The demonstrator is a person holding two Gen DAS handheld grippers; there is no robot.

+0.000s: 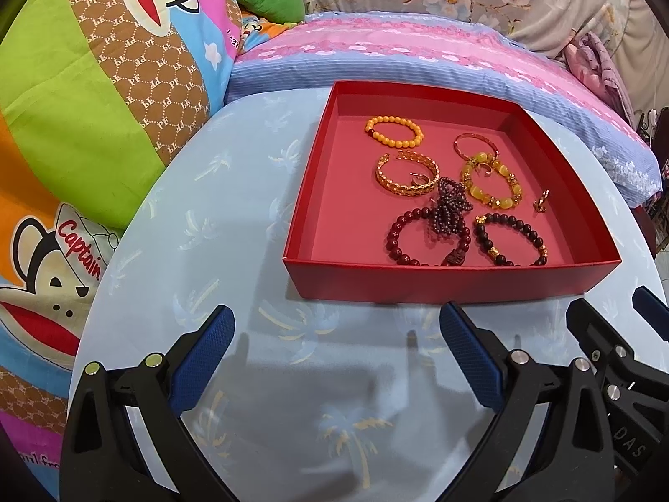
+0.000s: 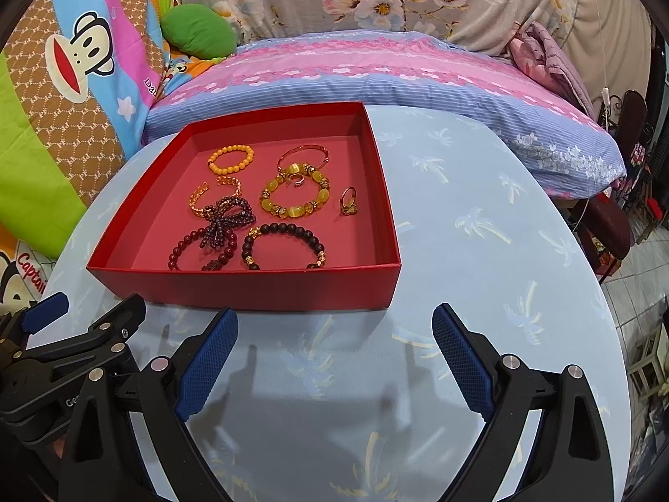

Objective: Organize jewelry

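Both the left gripper [image 1: 336, 328] and right gripper [image 2: 334, 328] are built of black plastic, fitted with blue textured pads [image 2: 207, 370] and silver screws [image 2: 508, 361]

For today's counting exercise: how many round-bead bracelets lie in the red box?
4. Orange bracelet at the far left, yellow bracelet mid-box, dark red bracelet near left, black bracelet near right. The bunched bead strand may hide more.
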